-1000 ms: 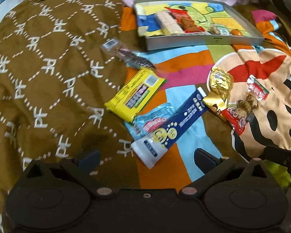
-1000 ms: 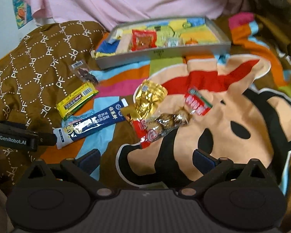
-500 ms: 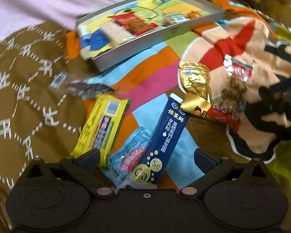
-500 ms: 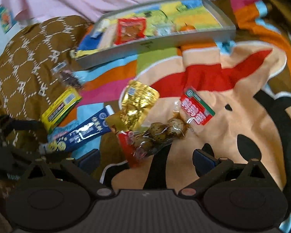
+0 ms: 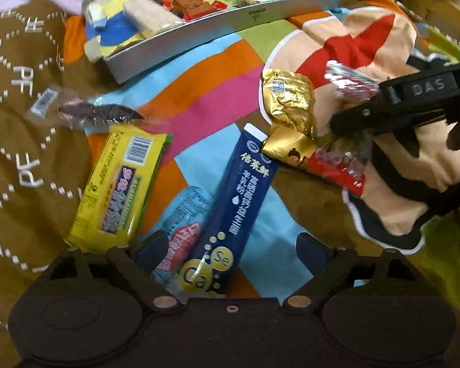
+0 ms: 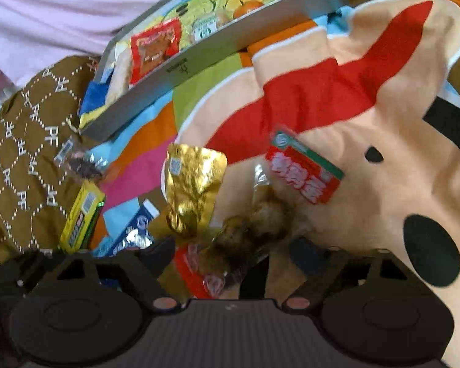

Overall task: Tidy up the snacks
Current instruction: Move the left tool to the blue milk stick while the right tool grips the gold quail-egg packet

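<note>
My left gripper (image 5: 231,247) is open, its fingers on either side of the near end of a dark blue stick packet (image 5: 230,211) and a pale blue and pink packet (image 5: 181,233). A yellow bar (image 5: 119,184) lies just left. My right gripper (image 6: 231,250) is open around a clear and red pack of brown balls (image 6: 245,242). A gold packet (image 6: 193,184) and a small red and green packet (image 6: 303,174) lie beyond it. The grey tray (image 5: 217,27) at the back holds several snacks. The right gripper also shows at the right of the left wrist view (image 5: 392,113).
A dark snack in a clear wrapper (image 5: 92,110) lies on the brown patterned blanket (image 5: 21,122) left of the colourful cartoon blanket (image 6: 337,92). A person in a pink top (image 6: 61,15) sits behind the tray.
Both grippers have moved forward and down. The left now straddles the blue stick packet. The right now straddles the pack of brown balls. Both stay open.
</note>
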`<act>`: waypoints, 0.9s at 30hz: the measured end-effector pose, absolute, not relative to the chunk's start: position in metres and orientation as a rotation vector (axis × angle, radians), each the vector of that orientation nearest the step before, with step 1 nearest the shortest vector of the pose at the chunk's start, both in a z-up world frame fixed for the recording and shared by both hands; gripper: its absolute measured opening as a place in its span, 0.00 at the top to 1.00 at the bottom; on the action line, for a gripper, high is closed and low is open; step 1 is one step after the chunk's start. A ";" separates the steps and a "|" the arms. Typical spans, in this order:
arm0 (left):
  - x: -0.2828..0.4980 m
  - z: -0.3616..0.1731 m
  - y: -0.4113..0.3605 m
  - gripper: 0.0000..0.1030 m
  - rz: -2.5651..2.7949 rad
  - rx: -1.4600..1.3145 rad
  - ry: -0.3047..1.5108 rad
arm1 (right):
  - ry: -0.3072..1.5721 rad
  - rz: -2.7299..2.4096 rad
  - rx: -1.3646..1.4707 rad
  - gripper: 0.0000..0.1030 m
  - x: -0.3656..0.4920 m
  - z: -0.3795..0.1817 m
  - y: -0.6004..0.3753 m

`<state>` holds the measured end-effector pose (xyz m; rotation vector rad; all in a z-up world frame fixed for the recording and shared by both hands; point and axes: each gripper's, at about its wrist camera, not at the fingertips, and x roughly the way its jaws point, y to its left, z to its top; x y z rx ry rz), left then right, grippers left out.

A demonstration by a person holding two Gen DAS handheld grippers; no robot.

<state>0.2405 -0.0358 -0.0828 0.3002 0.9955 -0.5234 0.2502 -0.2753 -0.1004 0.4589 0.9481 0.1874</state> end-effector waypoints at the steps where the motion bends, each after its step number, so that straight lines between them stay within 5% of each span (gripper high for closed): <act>1: 0.240 -0.081 -0.035 0.12 -0.542 0.274 1.002 | 0.936 0.194 0.471 0.27 0.251 -0.101 -0.276; 6: 0.241 -0.077 -0.033 0.13 -0.627 0.134 1.057 | 0.890 0.209 0.493 0.44 0.251 -0.096 -0.275; 18: 0.244 -0.081 -0.040 0.16 -0.620 0.152 1.058 | 0.941 0.238 0.485 0.35 0.263 -0.109 -0.258; 22: 0.249 -0.080 -0.033 0.22 -0.640 0.017 1.118 | 0.922 0.235 0.483 0.52 0.260 -0.105 -0.256; 23: 0.249 -0.080 -0.032 0.22 -0.643 -0.018 1.126 | 0.916 0.235 0.482 0.64 0.258 -0.103 -0.258; 27: 0.246 -0.076 -0.030 0.27 -0.663 -0.099 1.126 | 0.868 0.256 0.501 0.66 0.253 -0.091 -0.264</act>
